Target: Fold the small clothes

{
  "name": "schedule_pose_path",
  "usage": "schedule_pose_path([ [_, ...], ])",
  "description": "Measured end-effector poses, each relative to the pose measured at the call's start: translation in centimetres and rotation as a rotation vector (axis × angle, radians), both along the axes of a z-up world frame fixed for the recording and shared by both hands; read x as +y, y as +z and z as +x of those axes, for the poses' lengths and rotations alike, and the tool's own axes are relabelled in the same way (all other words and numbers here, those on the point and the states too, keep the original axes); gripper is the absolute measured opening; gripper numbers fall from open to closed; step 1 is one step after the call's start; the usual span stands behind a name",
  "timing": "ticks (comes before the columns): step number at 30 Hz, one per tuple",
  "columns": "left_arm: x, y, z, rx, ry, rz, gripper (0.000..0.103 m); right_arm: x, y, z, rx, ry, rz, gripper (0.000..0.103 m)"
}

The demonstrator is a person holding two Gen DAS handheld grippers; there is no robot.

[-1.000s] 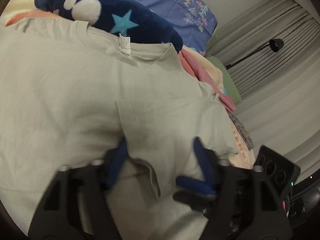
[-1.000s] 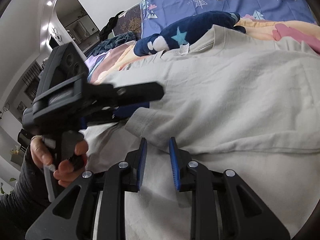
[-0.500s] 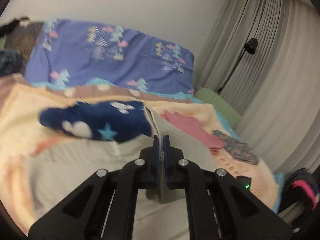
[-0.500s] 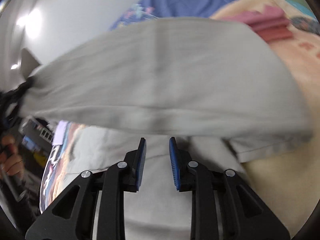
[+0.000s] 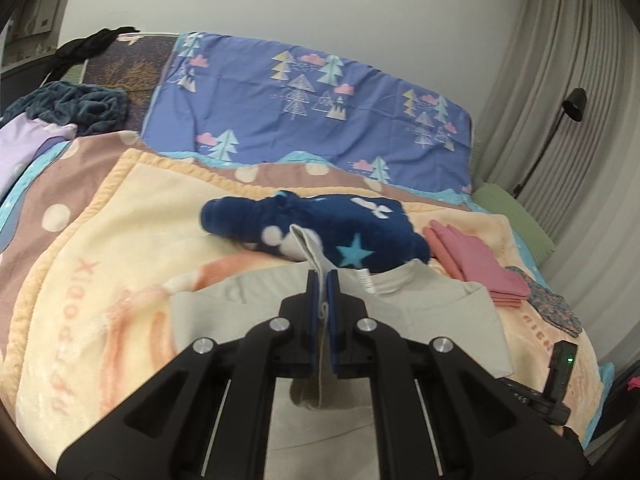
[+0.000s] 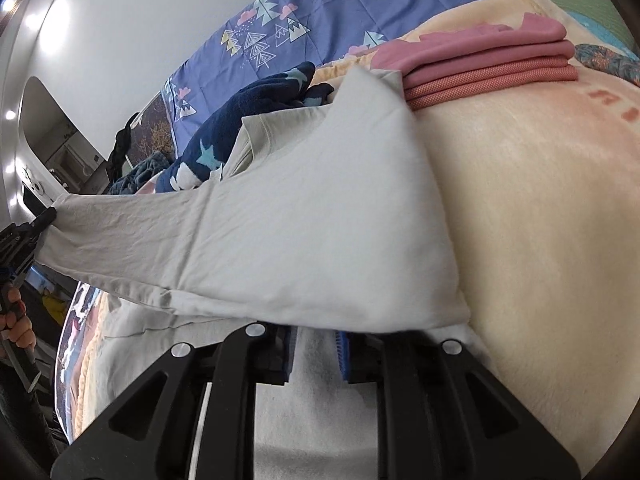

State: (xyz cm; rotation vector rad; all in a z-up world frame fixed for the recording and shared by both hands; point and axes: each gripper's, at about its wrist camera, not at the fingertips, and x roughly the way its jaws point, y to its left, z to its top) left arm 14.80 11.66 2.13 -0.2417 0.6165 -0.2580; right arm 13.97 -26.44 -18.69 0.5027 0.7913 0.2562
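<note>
— Where is the shirt (image 6: 304,216)?
— On the bed (image 5: 132,216); left tongs (image 5: 323,292) clamp its lifted sleeve.
— And the right tongs (image 6: 316,354)?
— Part-open over the hem, gripping nothing visible; the fold runs rightward.

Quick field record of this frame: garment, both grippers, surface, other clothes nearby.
garment: grey t-shirt, one sleeve lifted and pulled taut
left gripper: shut on the sleeve hem
right gripper: narrow gap, over grey cloth; grip unclear
surface: cream blanket on a bed
nearby: navy star garment beyond the collar; folded pink clothes stacked beside the shirt
</note>
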Motion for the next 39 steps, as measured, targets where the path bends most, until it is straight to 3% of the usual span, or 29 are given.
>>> schedule_pose_path([
  [3, 1.9, -2.4, -0.2, 0.041, 0.048, 0.023, 0.005, 0.6, 0.4, -1.0, -0.014, 0.027, -0.041, 0.026],
  [8, 4.8, -9.7, 0.5, 0.199, 0.163, 0.139, 0.005, 1.0, 0.7, -3.3, -0.04, 0.061, -0.089, 0.036],
  [11, 5.6, -12.1, 0.1, 0.221, 0.189, 0.179, 0.01, 0.9, 0.9, -4.3, -0.047, 0.088, -0.088, 0.042],
  [13, 5.2, -11.8, -0.7, 0.196, 0.159, 0.168, 0.025, 0.7, 1.2, -4.9, -0.052, 0.112, -0.081, 0.044],
  [15, 4.1, -10.8, -1.3, 0.15, 0.132, 0.2, 0.032, 0.3, 1.8, -5.5, -0.055, 0.139, -0.049, 0.044],
  [18, 1.7, -8.8, -1.7, 0.074, 0.088, 0.235, 0.035, -0.6, 3.9, -5.7, -0.094, 0.178, 0.015, 0.044],
  [21, -1.0, -8.0, -1.8, 0.03, 0.017, 0.235, 0.046, -2.8, 6.7, -4.0, -0.124, 0.11, -0.005, 0.044],
  [24, -3.7, -12.4, -0.2, 0.162, -0.031, 0.303, 0.052, -5.8, 7.8, 0.1, -0.107, -0.007, -0.054, 0.044],
  [25, -4.5, -14.7, 0.2, 0.195, -0.036, 0.349, 0.052, -7.0, 7.4, 2.2, -0.067, -0.055, -0.06, 0.044],
  [27, -4.6, -14.0, -0.2, 0.17, -0.022, 0.361, 0.052, -8.7, 6.2, 5.0, 0.007, -0.112, -0.029, 0.042],
  [31, -4.4, -14.2, -0.5, 0.164, -0.018, 0.359, 0.053, -9.7, 3.8, 9.5, 0.095, -0.097, 0.127, 0.042],
  [33, -4.5, -14.4, -0.5, 0.164, -0.018, 0.363, 0.053, -8.8, 3.0, 11.3, 0.149, -0.061, 0.115, 0.043],
  [34, -4.5, -14.3, -0.4, 0.163, -0.018, 0.361, 0.053, -8.2, 2.3, 12.0, 0.177, -0.059, 0.102, 0.042],
  [35, -4.4, -14.4, -0.4, 0.163, -0.019, 0.355, 0.053, -7.9, 2.1, 12.3, 0.182, -0.058, 0.092, 0.015],
  [36, -4.4, -14.4, -0.3, 0.163, -0.02, 0.351, 0.053, -7.6, 2.8, 12.0, 0.146, -0.06, 0.059, 0.004],
  [39, -4.4, -14.2, -0.3, 0.163, -0.02, 0.349, 0.053, -8.0, 6.0, 10.3, -0.023, -0.114, -0.025, 0.003],
])
